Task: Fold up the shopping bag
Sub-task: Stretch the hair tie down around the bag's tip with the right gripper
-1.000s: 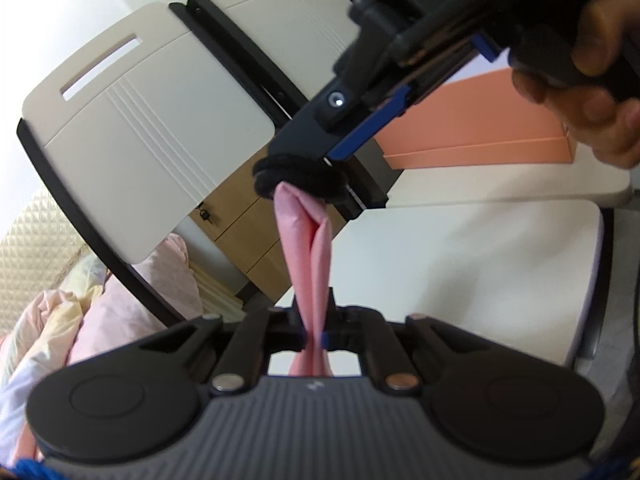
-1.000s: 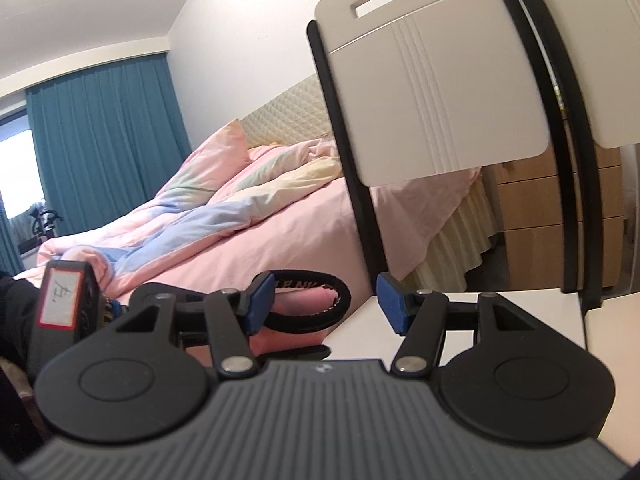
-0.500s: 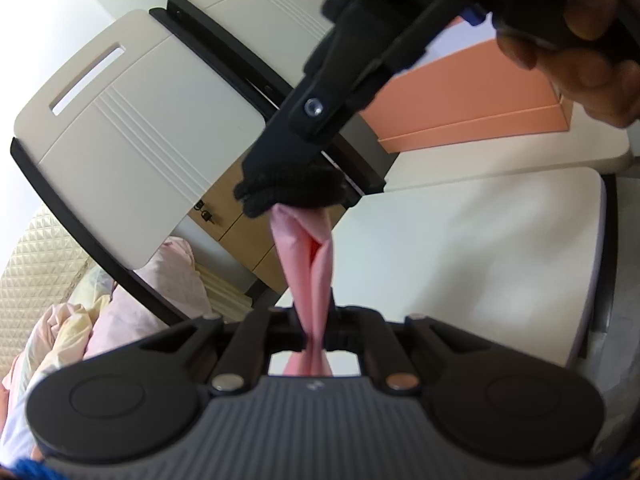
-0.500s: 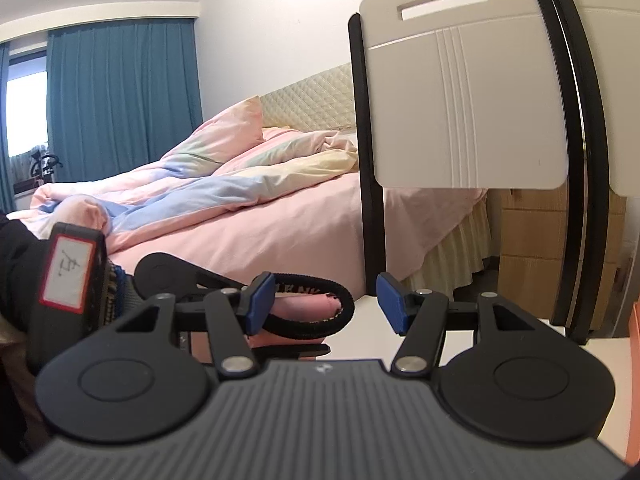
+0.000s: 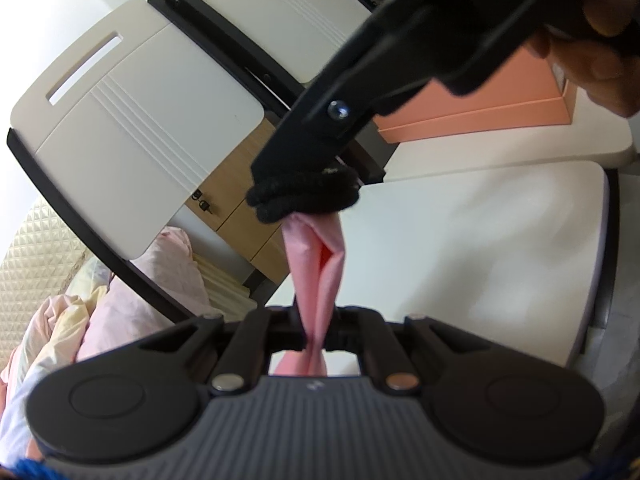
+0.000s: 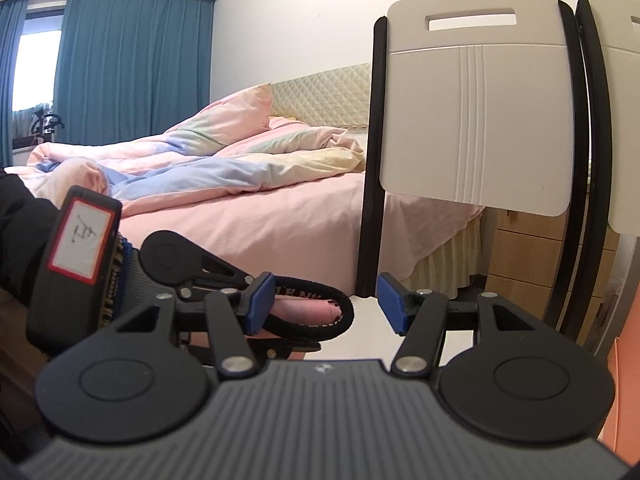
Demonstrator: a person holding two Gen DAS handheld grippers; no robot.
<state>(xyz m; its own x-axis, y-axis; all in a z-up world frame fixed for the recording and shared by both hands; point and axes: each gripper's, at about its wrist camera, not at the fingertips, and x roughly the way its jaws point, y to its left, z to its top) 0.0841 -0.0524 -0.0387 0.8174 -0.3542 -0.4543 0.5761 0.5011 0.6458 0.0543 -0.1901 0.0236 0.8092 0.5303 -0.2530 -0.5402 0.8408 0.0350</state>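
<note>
Left gripper pinches the rolled pink bag; right gripper, jaws apart, carries a black elastic band round the roll's end; folding looks nearly finished.

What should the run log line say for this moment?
left gripper: shut on pink bag | right gripper: open, black strap looped over one finger | bag: bunched, held above white table
</note>
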